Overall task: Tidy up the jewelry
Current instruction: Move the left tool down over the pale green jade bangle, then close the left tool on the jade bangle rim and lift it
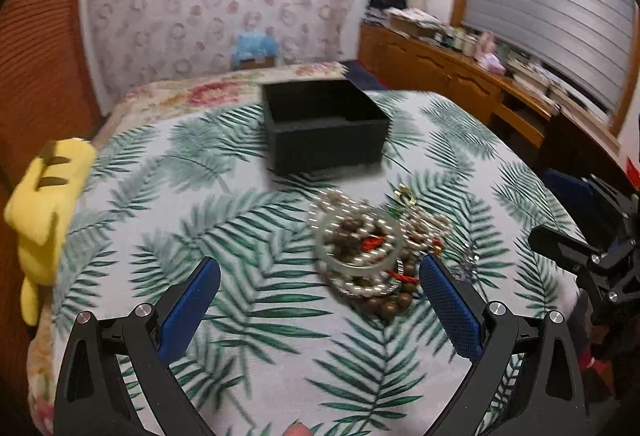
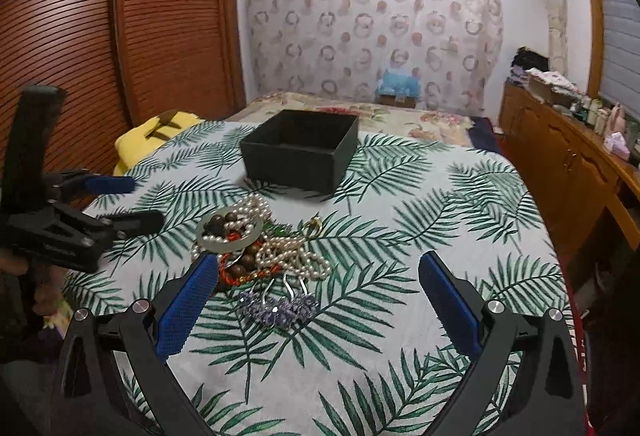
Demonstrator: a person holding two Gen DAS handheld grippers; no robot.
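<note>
Jewelry lies heaped on the leaf-print cloth; the black box looks empty. My left claw and right claw gape, holding nothing; all sorting remains.

Both wrist cams low, close, looking fwd along open tongs over the leaf-print counter. Left cam sits left, sees right tongs at its right edge; right cam sees left tongs at left. Shared: jewelry pile, black box, wallpapered back wall.
</note>
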